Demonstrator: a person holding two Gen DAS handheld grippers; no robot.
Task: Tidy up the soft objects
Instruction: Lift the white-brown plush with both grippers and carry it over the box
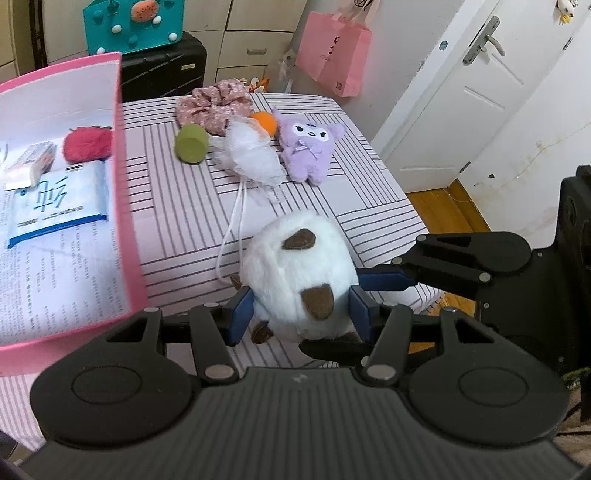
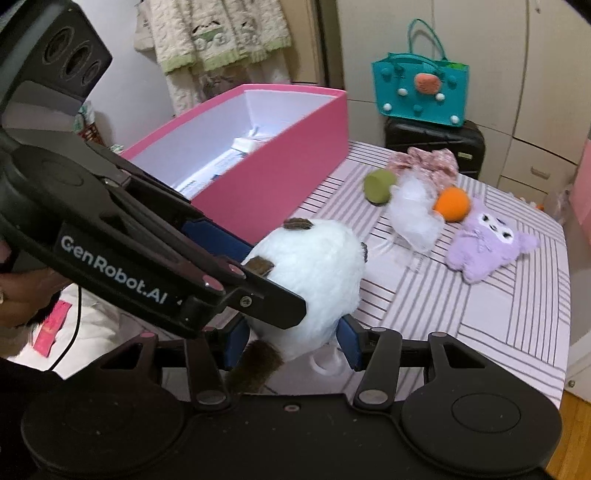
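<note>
Plush (image 1: pixel 295 273), white with brown patches, sits low in the centre of both views, lifted above the striped worktop (image 1: pixel 177 206). Both tongs pinch it at once: the left tongs (image 1: pixel 301 314) press their blue pads into its sides at the bottom of the left wrist view, and the right tongs (image 2: pixel 291 343) do the same at the bottom of the right wrist view. In the right wrist view the left tongs reach in from the left edge, and a hand (image 2: pixel 22 291) grips their handle there.

At the left of the left wrist view stands a pink box (image 1: pixel 122 155), holding a red fuzzy ball (image 1: pixel 86 144), a blue-and-white packet (image 1: pixel 59 203) and printed paper. Toward the top centre of that view, on the worktop, lie a green cylinder (image 1: pixel 191 143), a floral scrunchie (image 1: pixel 214 103), a white mesh pouch (image 1: pixel 251 155) with a cord, an orange ball (image 1: pixel 265 122) and a purple plush (image 1: pixel 308 147), all close together. A teal bag (image 1: pixel 133 22) rests on a black suitcase (image 1: pixel 162 70) at the top left, and a pink paper bag (image 1: pixel 332 55) hangs beside a white door (image 1: pixel 461 92).
</note>
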